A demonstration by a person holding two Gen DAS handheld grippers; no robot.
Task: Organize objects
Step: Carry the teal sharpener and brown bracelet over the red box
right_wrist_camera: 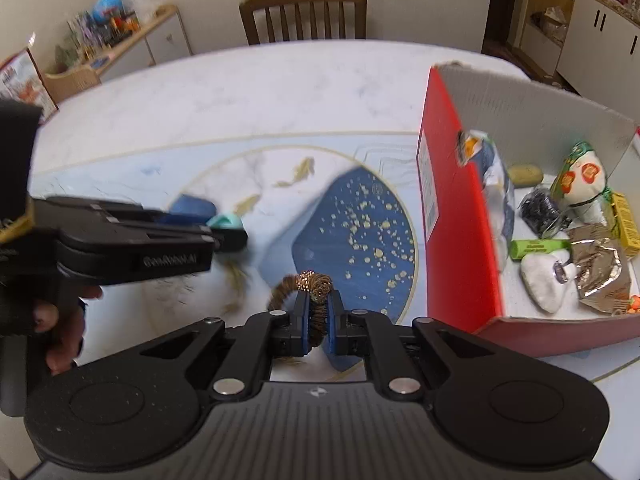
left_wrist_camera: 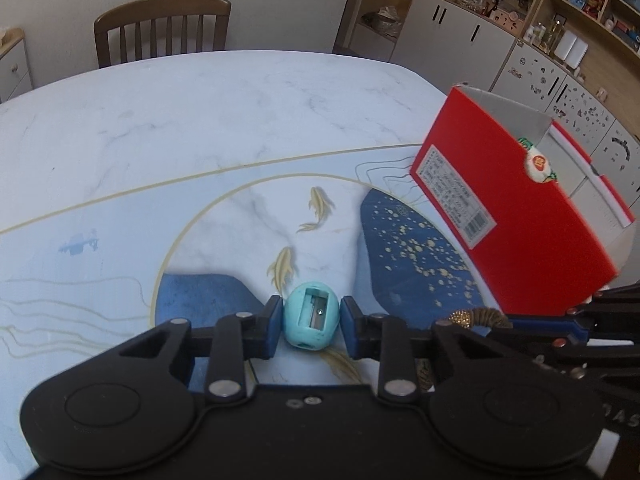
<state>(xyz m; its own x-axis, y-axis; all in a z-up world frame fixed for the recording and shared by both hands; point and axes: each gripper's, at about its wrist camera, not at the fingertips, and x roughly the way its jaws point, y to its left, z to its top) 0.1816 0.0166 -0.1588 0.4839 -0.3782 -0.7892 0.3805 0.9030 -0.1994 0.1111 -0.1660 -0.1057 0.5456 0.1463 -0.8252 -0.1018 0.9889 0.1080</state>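
My left gripper [left_wrist_camera: 311,322] is shut on a turquoise egg-shaped pencil sharpener [left_wrist_camera: 312,320], its blade slot facing the camera, held just above the table. From the right wrist view the same left gripper [right_wrist_camera: 230,228] shows at the left with the sharpener [right_wrist_camera: 225,222] at its tip and a hand [right_wrist_camera: 56,320] on its handle. My right gripper [right_wrist_camera: 318,312] is shut on a brown coiled hair tie with a gold bead band [right_wrist_camera: 310,282]. The hair tie [left_wrist_camera: 476,316] also peeks in at the left view's right side. A red box [right_wrist_camera: 460,216] stands open to the right.
The red box [left_wrist_camera: 516,216] holds several items: a green tube [right_wrist_camera: 538,247], a white stone-like piece [right_wrist_camera: 542,280], foil wrappers [right_wrist_camera: 600,268] and a black bundle [right_wrist_camera: 540,208]. The marble-patterned table [left_wrist_camera: 200,120] has a wooden chair [left_wrist_camera: 162,28] behind it. Cabinets and shelves line the right wall.
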